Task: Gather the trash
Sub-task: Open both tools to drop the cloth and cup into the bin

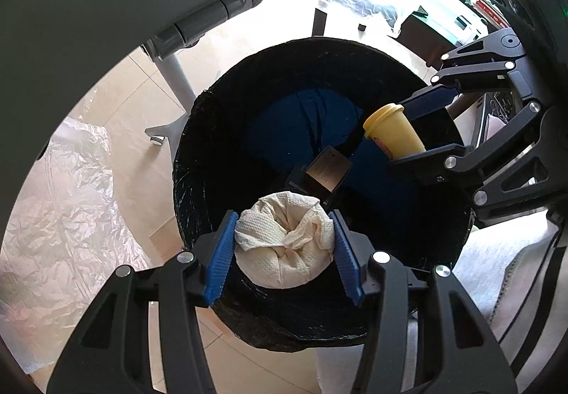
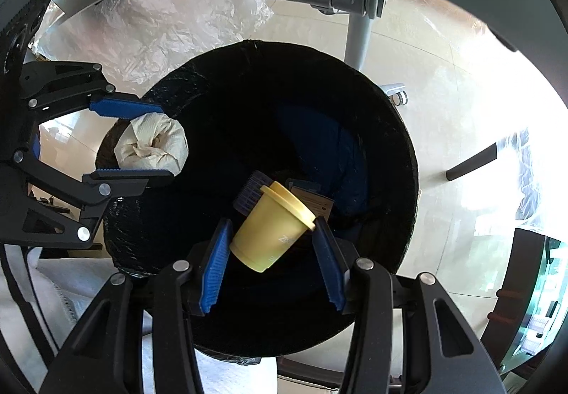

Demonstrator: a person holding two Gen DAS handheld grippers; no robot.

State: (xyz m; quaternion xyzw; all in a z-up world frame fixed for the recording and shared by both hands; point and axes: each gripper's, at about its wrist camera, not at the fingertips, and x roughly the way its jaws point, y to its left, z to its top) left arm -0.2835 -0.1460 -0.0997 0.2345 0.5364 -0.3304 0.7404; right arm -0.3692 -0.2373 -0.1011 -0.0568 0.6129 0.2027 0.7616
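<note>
The left hand-held gripper (image 1: 284, 252) is gripping a crumpled white paper-towel ball (image 1: 284, 245) between its blue pads, and the right hand-held gripper (image 2: 273, 252) is clamping a small yellow plastic cup with a lid (image 2: 271, 229), which is lying tilted between the jaws. Both pieces are hanging over the mouth of the round black bin with a black plastic liner (image 1: 198, 216), where a dark card and some blue material are already lying at the bottom. The step in hand seems to be the drop: next, each gripper needs only to open its jaws. The paper ball is sitting near the close rim, so I think moving it a little inward is safer. The cup has free room below.
</note>
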